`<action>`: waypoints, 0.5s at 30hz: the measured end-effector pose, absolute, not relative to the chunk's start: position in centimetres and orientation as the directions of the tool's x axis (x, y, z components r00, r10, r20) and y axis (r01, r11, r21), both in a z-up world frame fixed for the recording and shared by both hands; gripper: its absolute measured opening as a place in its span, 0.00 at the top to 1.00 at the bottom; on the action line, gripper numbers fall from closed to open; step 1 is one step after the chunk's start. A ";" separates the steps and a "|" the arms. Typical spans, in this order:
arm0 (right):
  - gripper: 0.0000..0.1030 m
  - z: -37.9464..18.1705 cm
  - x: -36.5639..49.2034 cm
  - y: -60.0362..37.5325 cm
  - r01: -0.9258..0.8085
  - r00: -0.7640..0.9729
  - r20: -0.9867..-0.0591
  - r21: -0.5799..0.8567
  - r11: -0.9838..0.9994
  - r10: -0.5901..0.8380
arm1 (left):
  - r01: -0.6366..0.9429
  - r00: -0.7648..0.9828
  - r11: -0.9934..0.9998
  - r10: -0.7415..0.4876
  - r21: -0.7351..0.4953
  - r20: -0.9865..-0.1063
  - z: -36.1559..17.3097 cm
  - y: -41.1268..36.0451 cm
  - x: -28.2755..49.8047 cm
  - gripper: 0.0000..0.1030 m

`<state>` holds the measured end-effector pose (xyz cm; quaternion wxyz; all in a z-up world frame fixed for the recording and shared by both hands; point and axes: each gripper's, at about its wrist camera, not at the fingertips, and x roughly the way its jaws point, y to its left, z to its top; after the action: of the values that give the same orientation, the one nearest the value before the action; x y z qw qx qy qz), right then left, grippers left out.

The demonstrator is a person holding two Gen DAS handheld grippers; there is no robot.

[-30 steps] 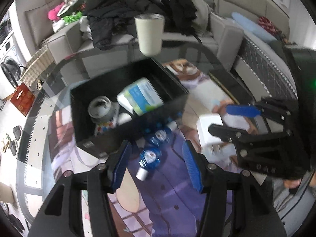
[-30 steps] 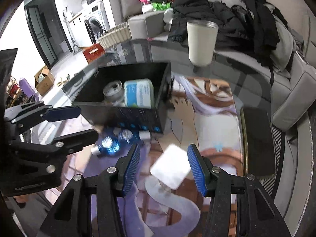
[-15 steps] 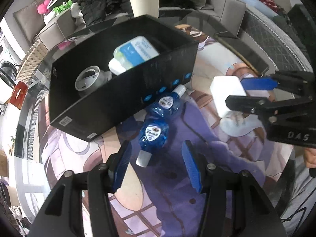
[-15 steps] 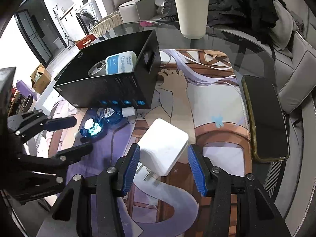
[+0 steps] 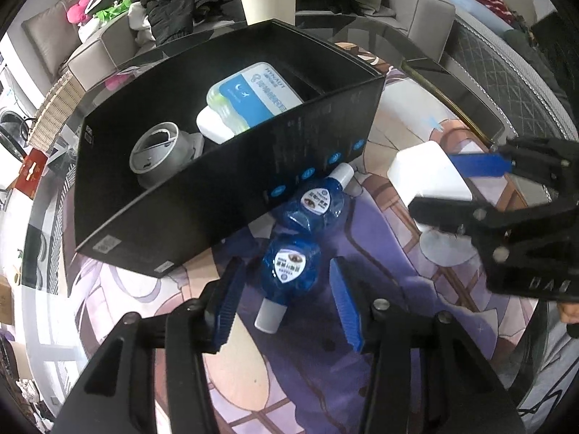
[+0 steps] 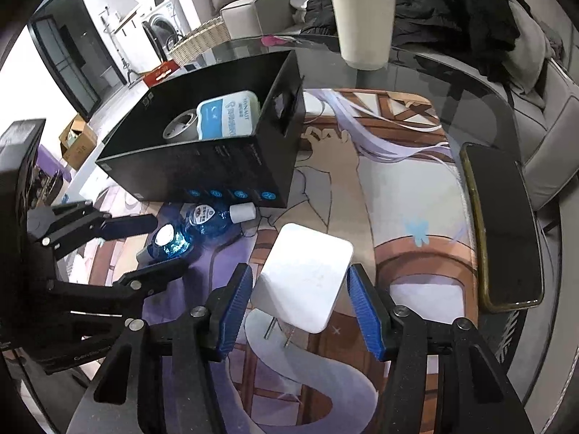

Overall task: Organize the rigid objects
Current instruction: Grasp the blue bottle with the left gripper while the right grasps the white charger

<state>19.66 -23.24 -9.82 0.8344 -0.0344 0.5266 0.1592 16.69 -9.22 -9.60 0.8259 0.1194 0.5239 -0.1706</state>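
A black open box (image 5: 224, 195) (image 6: 202, 166) stands on the printed mat and holds a grey round part (image 5: 159, 152) and a blue-and-white pack (image 5: 253, 97). Two blue bottles with white caps lie just in front of it. My left gripper (image 5: 286, 300) is open, its pads either side of the nearer bottle (image 5: 289, 267) (image 6: 168, 240). The other bottle (image 5: 318, 202) (image 6: 210, 217) lies against the box. My right gripper (image 6: 300, 300) is open around a white power adapter (image 6: 307, 275) (image 5: 430, 177) lying on the mat, prongs toward me.
A beige cup (image 6: 362, 21) stands on the glass table behind the box. A black phone (image 6: 503, 224) lies at the mat's right edge. A sofa piled with dark clothes (image 6: 452, 7) is beyond the table.
Both grippers have moved down and forward. The left one now straddles the nearer blue bottle, the right one now straddles the white adapter. Both stay open.
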 end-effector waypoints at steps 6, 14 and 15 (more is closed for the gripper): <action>0.48 -10.3 19.7 -22.4 -0.334 0.382 -0.896 0.095 0.938 0.227 | 0.408 0.377 0.913 -0.183 -0.014 -0.908 -9.5 -9.1 16.6 0.71; 0.52 -10.3 19.2 -20.0 -0.386 0.362 -0.900 0.093 0.918 0.243 | 0.382 0.366 0.923 -0.191 -0.040 -0.911 -9.6 -7.7 15.7 0.71; 0.52 -10.4 19.1 -19.6 -0.393 0.358 -0.900 0.094 0.915 0.246 | 0.376 0.365 0.926 -0.189 -0.041 -0.912 -9.6 -7.4 15.7 0.71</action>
<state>19.07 -19.60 -10.35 0.8212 -0.0690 0.5319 0.1946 15.65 -7.44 -9.58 0.8215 0.0872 0.5366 -0.1720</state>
